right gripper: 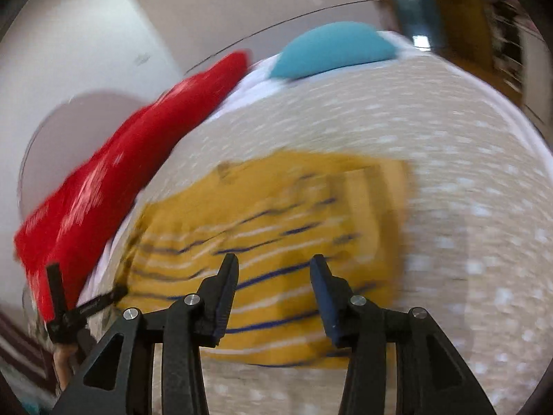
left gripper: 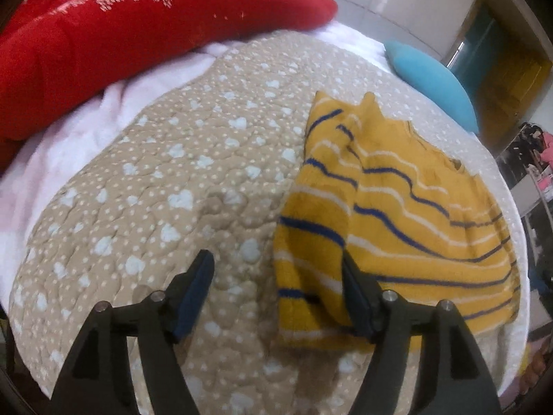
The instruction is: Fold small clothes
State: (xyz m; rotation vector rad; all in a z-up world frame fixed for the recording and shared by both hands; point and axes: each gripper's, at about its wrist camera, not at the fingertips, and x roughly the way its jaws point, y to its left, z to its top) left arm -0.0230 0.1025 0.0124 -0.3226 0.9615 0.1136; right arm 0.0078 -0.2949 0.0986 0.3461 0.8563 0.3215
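Observation:
A small yellow garment with blue and white stripes lies partly folded on the beige quilt, right of centre in the left wrist view. My left gripper is open and empty, its right finger over the garment's left edge. In the blurred right wrist view the same garment lies ahead on the quilt. My right gripper is open and empty just above the garment's near part. The left gripper shows at that view's lower left.
A red blanket lies along the far left of the bed, over a pale pink sheet. A blue pillow sits at the far right corner. The bed edge drops off on the right, with a doorway and furniture beyond.

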